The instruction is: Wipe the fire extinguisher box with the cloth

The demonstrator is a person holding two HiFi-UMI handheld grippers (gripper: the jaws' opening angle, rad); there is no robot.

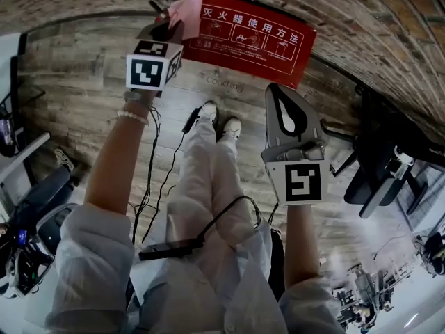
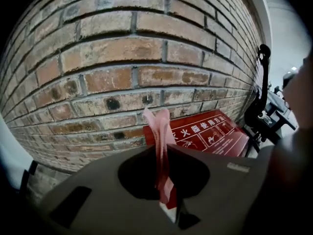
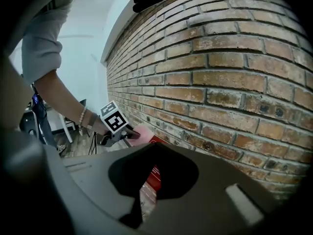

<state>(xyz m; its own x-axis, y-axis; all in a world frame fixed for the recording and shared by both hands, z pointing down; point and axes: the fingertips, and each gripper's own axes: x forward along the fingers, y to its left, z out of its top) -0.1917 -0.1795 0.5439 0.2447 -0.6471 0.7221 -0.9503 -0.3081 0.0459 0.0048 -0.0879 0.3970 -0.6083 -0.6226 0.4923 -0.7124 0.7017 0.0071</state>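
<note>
- White print "灭火器使用方法" is read on the red fire extinguisher box, which is set on the floor against the brick wall.
- The pink cloth is clamped in the left gripper jaws, at the box's left end.
- The right gripper jaws are closed on nothing.

Upper centre, the cloth is pink; the fire extinguisher box is red with white lettering; the brick wall is reddish-brown.

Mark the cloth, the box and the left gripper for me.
cloth [image 2: 160,136], left gripper view, on its pink fold above the jaws.
box [image 1: 254,40], head view, on its red printed face.
left gripper [image 1: 168,25], head view, between its fingertips.
</note>
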